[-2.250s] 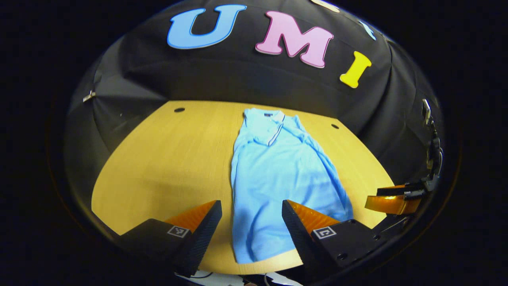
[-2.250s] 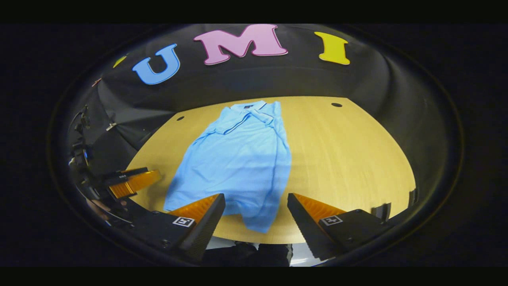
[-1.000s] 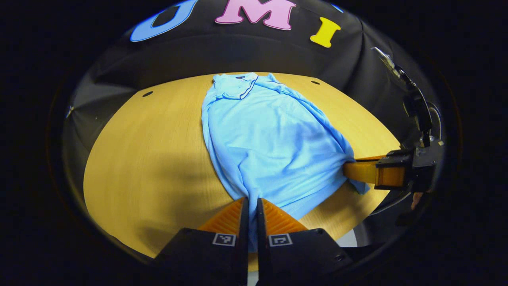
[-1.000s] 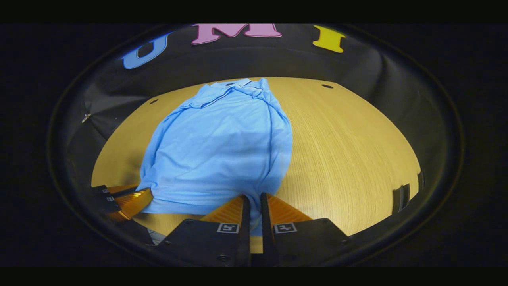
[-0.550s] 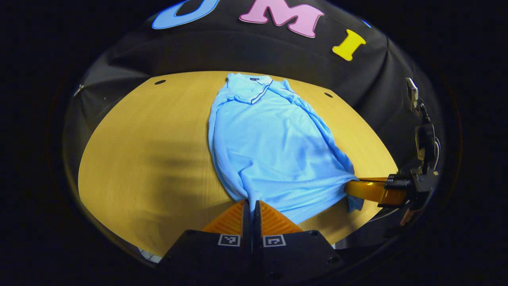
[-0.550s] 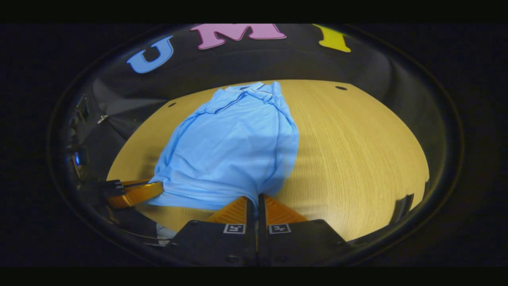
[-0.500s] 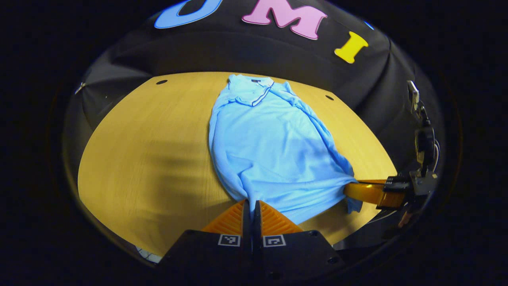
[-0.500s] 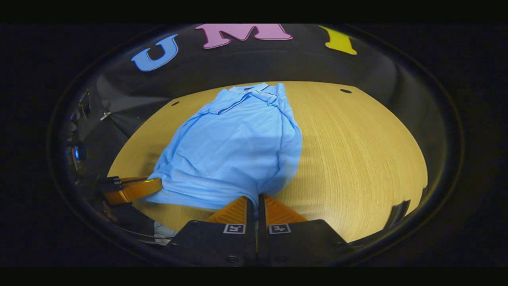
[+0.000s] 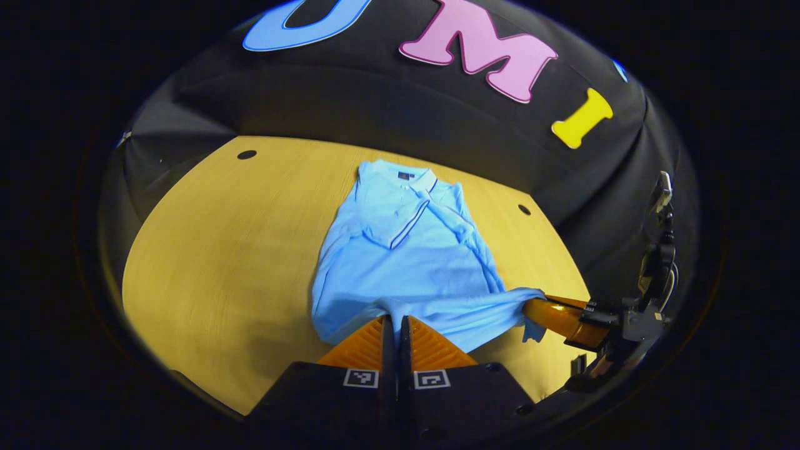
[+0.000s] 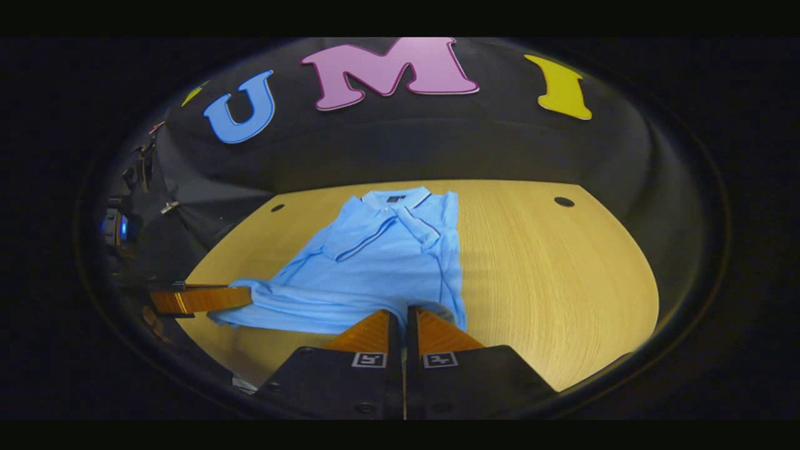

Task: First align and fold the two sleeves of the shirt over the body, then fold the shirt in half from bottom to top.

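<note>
A light blue polo shirt [image 9: 406,250] lies on the wooden table [image 9: 206,250], collar at the far end and sleeves folded over the body. My left gripper [image 9: 394,320] is shut on one corner of the bottom hem, which is lifted off the table. In the left gripper view my right gripper [image 9: 531,307] pinches the other hem corner at the right. In the right gripper view the shirt [image 10: 375,256] has its hem stretched between my right gripper [image 10: 403,315], shut on the cloth, and my left gripper [image 10: 245,299] at the left. The lower body of the shirt bunches under the raised hem.
The table [image 10: 550,269] has small round holes near its far corners [image 9: 247,154] [image 10: 564,202]. Black cloth walls close in the back and sides. A clamp with cables [image 9: 659,250] hangs on the right wall. Bare wood lies on both sides of the shirt.
Both grippers went from open to shut on the hem corners, lifted them and carried the hem toward the collar. The visible shirt has grown shorter.
</note>
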Demonstrator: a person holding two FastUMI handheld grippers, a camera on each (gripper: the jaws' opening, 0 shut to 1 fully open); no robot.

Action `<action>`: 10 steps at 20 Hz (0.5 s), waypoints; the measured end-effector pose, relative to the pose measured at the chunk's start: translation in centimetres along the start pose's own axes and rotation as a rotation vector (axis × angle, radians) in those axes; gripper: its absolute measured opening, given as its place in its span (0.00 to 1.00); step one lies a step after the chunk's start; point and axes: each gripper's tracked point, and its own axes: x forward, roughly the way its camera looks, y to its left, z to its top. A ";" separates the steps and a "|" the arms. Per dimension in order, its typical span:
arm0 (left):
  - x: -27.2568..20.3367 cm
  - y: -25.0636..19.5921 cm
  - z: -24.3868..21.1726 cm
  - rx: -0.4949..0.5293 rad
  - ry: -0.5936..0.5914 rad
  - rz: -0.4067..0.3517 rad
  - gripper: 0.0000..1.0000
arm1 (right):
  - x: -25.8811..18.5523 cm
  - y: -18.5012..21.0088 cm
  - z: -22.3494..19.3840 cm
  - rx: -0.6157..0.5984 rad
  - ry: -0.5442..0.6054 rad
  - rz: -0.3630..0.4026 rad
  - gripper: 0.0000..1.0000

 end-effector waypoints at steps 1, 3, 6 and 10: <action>0.9 -0.1 1.7 0.018 -0.008 0.001 0.06 | 1.2 -0.3 1.9 -0.001 -0.022 0.007 0.06; 2.7 0.0 5.8 0.060 -0.053 0.014 0.06 | 3.7 -0.6 5.6 0.012 -0.063 0.022 0.04; 5.7 0.2 11.4 0.069 -0.099 0.023 0.06 | 7.2 -1.3 10.8 0.031 -0.121 0.024 0.00; 10.6 2.1 17.7 0.111 -0.142 0.037 0.06 | 12.5 -1.7 16.5 0.027 -0.172 0.027 0.06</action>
